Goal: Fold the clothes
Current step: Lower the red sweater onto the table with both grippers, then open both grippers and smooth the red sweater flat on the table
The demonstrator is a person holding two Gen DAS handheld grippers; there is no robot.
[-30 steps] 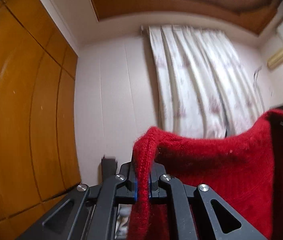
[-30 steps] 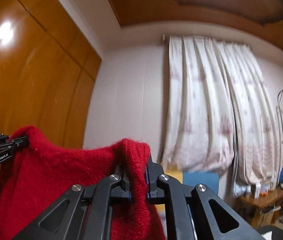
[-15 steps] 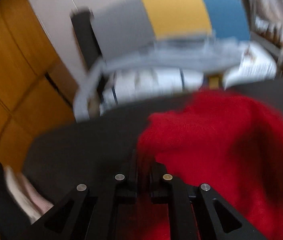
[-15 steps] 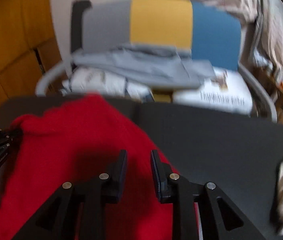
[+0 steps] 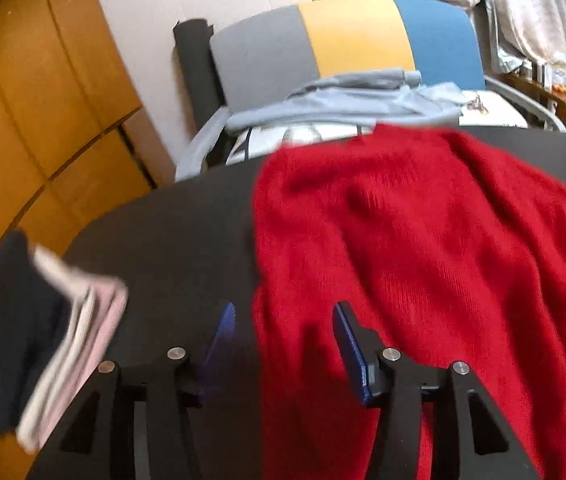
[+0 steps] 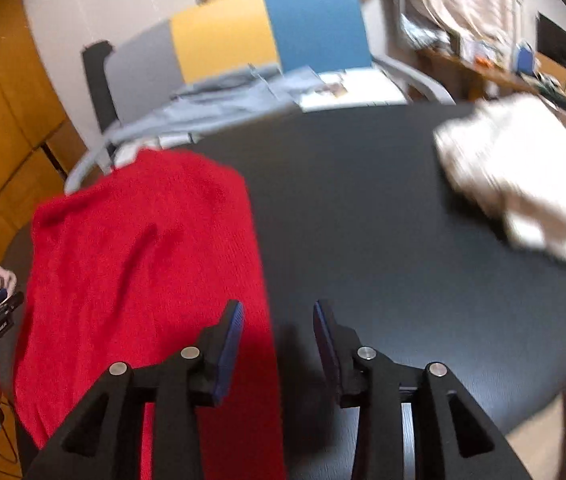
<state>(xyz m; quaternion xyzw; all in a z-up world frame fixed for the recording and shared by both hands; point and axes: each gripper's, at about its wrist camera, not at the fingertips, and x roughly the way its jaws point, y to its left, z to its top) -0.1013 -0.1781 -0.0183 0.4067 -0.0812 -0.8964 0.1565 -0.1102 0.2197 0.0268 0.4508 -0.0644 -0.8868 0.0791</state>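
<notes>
Dark table [image 6: 383,208] bears red sweater [image 5: 423,248]; both grippers' fingers [image 6: 229,336] spread.

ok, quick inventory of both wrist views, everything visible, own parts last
sweater: 1, red, spread flat on the table, left of centre in the right wrist view
table: 1, black, under the sweater
folded clothes: 1 stack, navy, white and pink, table's left edge
white garment: 1, crumpled, table's far right
chair: 1, grey, yellow and blue back, behind the table
light blue garment: 1, draped on the chair seat
wardrobe: 1, orange wood, left wall
curtain: white, back right
left gripper: 1, black with blue pads, jaws open over the sweater's left edge
right gripper: 1, same build, jaws open over the sweater's right edge
</notes>
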